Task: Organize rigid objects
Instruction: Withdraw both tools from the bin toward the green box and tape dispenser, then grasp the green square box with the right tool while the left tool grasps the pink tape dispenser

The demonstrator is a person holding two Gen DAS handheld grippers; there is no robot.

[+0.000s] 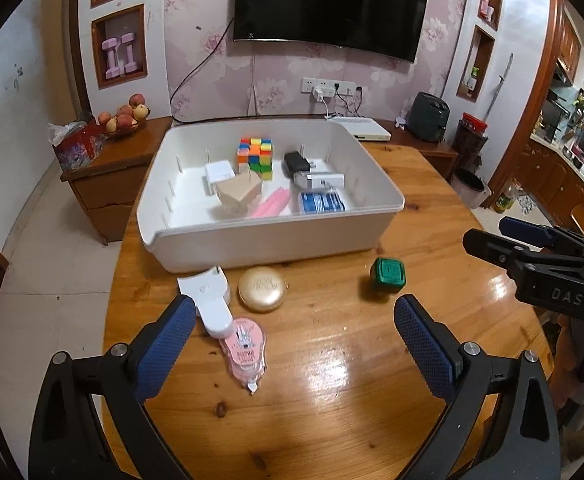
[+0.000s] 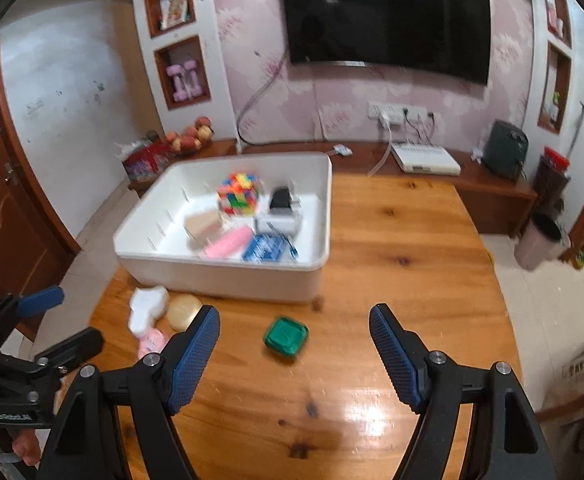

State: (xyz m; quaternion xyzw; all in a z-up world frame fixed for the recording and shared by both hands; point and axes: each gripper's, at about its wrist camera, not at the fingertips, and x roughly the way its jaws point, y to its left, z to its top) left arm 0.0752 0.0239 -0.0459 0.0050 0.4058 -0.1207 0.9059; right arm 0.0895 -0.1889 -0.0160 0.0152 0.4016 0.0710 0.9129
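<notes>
The left hand-held gripper (image 1: 295, 334) and the right hand-held gripper (image 2: 294, 346) both hang wide open, holding nothing, above the glossy wooden counter (image 1: 332, 380). A small green square box (image 1: 388, 275) sits near the white plastic bin (image 1: 251, 236), right of a round gold compact (image 1: 263, 289).

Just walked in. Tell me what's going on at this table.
A person holds two grippers over the wooden table, sorting small items into the white bin. Both the left gripper and right gripper are open and empty. A green box, gold compact, white device and pink dispenser remain outside.
</notes>
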